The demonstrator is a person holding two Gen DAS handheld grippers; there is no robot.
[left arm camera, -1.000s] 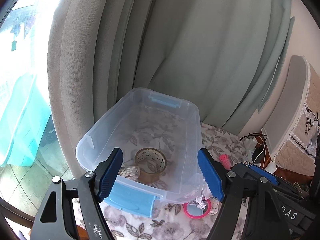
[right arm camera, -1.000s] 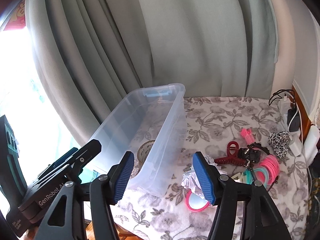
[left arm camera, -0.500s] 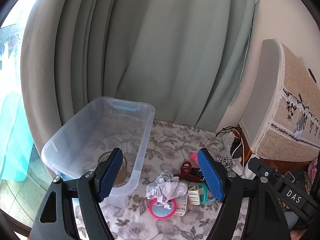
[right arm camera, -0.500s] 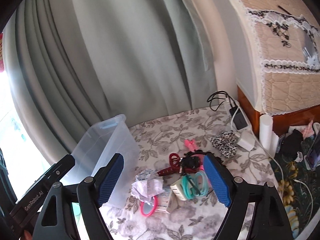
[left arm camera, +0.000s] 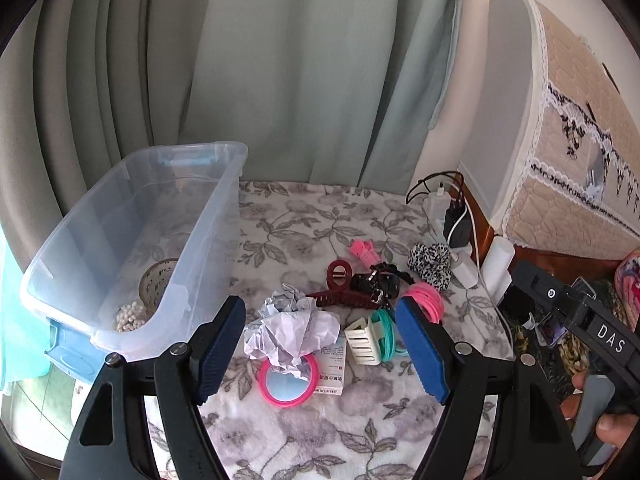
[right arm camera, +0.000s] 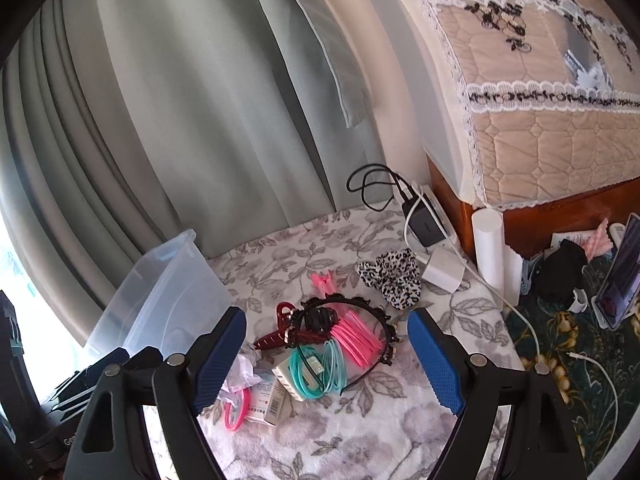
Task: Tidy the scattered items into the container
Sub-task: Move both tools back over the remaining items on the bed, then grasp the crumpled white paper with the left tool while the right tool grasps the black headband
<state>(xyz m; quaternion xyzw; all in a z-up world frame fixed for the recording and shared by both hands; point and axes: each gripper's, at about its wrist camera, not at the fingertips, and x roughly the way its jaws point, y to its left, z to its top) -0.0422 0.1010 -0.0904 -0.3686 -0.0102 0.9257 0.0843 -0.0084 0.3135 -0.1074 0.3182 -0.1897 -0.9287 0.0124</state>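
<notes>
both the left gripper (left arm camera: 320, 344) and right gripper (right arm camera: 326, 356) are hanging wide apart, empty, over the clutter. the crumpled paper (left arm camera: 290, 326) is covering the pink mirror (left arm camera: 287, 386), so a grab may be snagging 2 things.

We note a table under a grey floral cloth (left arm camera: 304, 216). On it: a clear bin (left arm camera: 208, 240) at the left edge; mid-table, crumpled paper (left arm camera: 288, 324) over a pink mirror (left arm camera: 286, 388), claw clips, pink and teal bands (right arm camera: 320, 364); a leopard scrunchie (right arm camera: 394, 276) and chargers (right arm camera: 428, 224) near the right edge.

Grey-green curtain (left arm camera: 248, 80), chargers (right arm camera: 424, 224) beside a quilted cover (right arm camera: 540, 120).
</notes>
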